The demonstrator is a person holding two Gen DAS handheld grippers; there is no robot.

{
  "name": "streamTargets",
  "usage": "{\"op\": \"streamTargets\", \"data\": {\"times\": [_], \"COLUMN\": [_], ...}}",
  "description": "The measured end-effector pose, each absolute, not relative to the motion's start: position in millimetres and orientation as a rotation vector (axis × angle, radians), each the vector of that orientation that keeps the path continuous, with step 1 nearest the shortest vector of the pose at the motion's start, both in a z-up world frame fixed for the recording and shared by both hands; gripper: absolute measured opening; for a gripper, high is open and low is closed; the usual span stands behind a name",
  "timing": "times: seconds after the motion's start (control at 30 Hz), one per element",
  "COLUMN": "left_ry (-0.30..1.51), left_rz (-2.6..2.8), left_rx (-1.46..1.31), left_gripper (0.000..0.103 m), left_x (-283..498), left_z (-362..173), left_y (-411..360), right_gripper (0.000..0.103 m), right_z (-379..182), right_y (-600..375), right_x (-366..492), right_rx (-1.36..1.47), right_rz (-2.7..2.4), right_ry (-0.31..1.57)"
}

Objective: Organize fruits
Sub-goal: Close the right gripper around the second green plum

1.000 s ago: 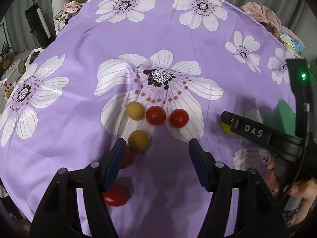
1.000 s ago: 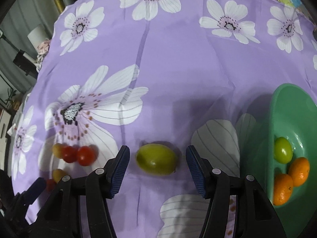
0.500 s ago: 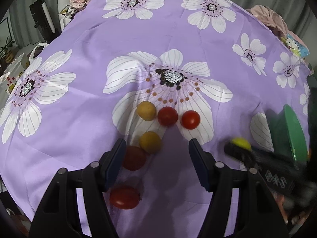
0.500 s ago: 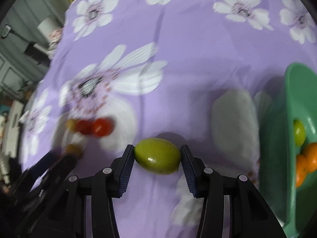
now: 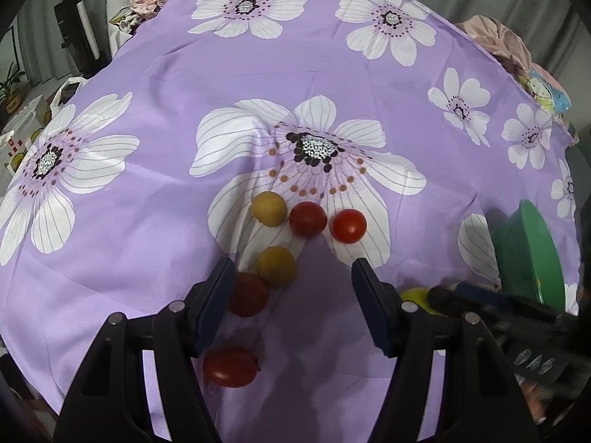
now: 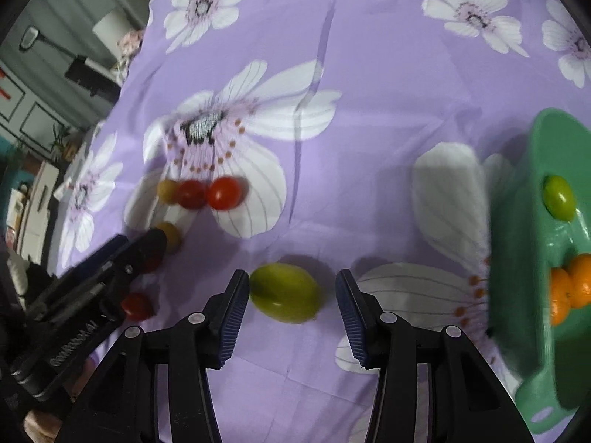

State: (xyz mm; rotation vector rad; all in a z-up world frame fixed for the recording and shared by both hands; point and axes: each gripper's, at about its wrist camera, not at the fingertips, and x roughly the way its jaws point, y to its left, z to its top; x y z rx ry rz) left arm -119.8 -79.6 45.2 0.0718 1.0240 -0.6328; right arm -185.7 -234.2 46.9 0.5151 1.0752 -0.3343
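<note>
A yellow-green oval fruit lies on the purple flowered cloth between the jaws of my right gripper. The left pad touches it and a thin strip of cloth shows at the right pad. My left gripper hangs open over several cherry tomatoes: two red, two yellow, and two more red by its left finger. The green bowl at the right holds a green fruit and oranges.
The left gripper reaches in close at the left of the right wrist view, over the tomatoes. The cloth falls away at its edges. Beyond lie pink fabric at the back right and a dark device with a white roll at the back left.
The right jaws narrowed around the green fruit and pressed it half a second ago; now a gap shows at the right pad. The right gripper tilted. The left gripper barely moved.
</note>
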Motion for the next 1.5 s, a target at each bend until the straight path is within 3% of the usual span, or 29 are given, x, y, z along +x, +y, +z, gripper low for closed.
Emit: {"op": "streamTargets", "data": {"times": [0.2,0.6,0.67,0.87,1.5], "left_ry": [1.051,1.153,1.153,1.160,1.181], "left_rz": [-0.707,-0.927,-0.945,-0.967,-0.988], "left_rx": [0.057,0.088,0.095,0.080,0.046], "left_gripper": [0.063,0.050,0.048,0.042,0.040], "left_x": [-128,-163,-166,-168,-168], "left_z": [43,25,24,20,14], "left_y": [-87,-123,-127,-133,-138], "right_gripper": [0.049,0.049,0.042,0.039,0.039], "right_z": [56,32,30,27,17], "right_y": [-251,-252,-251,-249,-254], "right_x": [-195,-185,-184,-182,-178], "right_rx": [0.603,0.723,0.707,0.703,0.727], "right_rz": [-0.337,-0.282,-0.286,-0.275,-0.272], "right_ry": [0.965,1.032,1.043,1.052,1.067]}}
